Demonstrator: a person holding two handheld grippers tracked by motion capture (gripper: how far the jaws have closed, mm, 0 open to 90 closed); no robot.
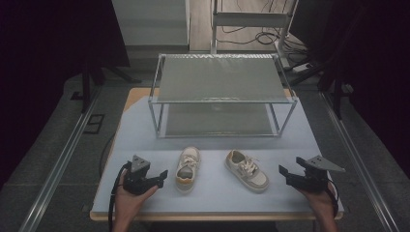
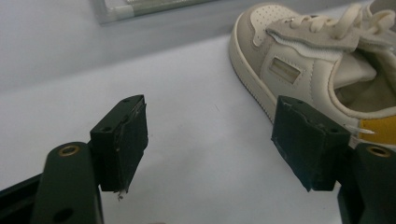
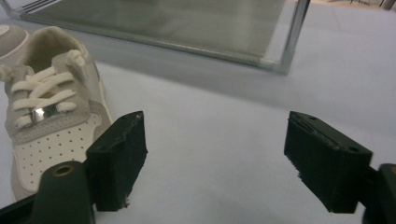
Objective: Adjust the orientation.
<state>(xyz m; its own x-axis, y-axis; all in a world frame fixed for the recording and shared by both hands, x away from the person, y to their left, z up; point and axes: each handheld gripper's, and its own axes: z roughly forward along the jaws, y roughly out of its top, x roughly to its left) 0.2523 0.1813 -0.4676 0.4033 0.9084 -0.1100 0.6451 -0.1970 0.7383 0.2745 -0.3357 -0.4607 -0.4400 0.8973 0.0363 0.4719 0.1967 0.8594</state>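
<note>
High view: your two hands rest low on the grey table (image 1: 145,125), one at each bottom corner, a pair of shoes between them.
Behind stands the two-tier rack (image 1: 220,96). Your left gripper (image 1: 162,176), at lower left, points right, jaws wide and empty, just beside the left shoe (image 1: 187,166). Your right gripper (image 1: 283,172), lower right, points left, also gaping on nothing, near the right shoe (image 1: 246,170) but apart from it.
</note>
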